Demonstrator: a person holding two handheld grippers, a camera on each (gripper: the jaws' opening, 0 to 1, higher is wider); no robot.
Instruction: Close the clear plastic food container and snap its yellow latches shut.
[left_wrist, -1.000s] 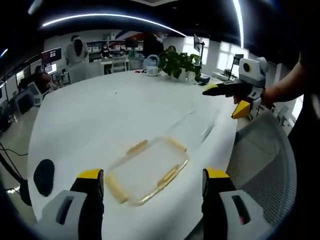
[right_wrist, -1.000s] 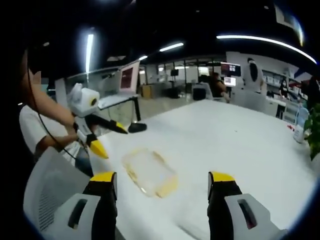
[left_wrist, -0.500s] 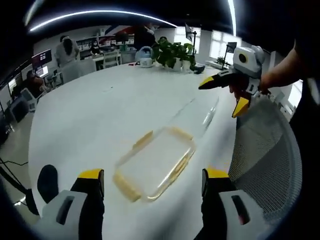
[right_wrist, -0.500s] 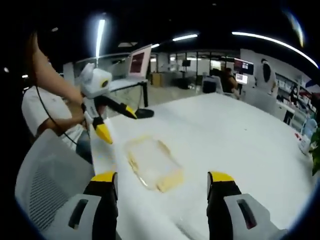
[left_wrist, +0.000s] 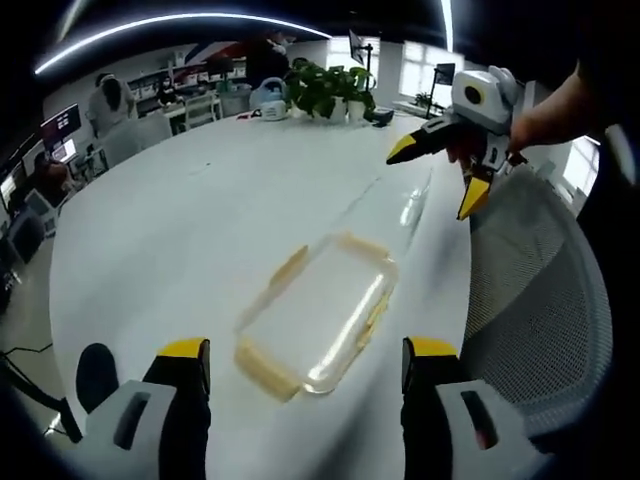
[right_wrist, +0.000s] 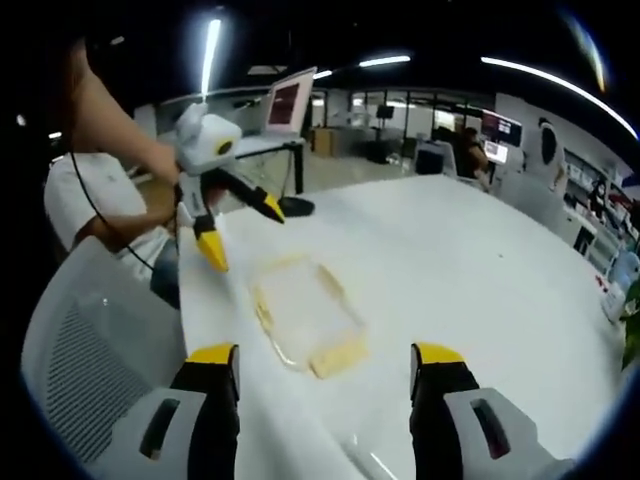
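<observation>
My left gripper (left_wrist: 303, 362): I am holding it above the near edge of the table, jaws spread wide with nothing between them.
My right gripper (right_wrist: 325, 368): I am keeping it spread wide as well, gripping nothing; in the left gripper view it is hovering in the air (left_wrist: 440, 170) off the table's edge, its yellow tips apart.
Container (left_wrist: 322, 312): it is lying flat on the table between my two grippers, apart from both. It is clear plastic, rectangular with rounded corners, and nothing is showing inside it. I cannot tell whether its lid is seated.
Latches (left_wrist: 266, 368): yellow strips are running along the container's edges; I cannot tell if they are snapped down.
Table (left_wrist: 180, 230): it is wide, white, smooth and rounded.
Chair (left_wrist: 535, 290): a grey mesh back is standing just beside the table.
Plant (left_wrist: 325, 92): green leaves are sitting at the far edge of the table.
Room: an open office with desks, screens (right_wrist: 285, 102), long ceiling lights, and people in the distance.
</observation>
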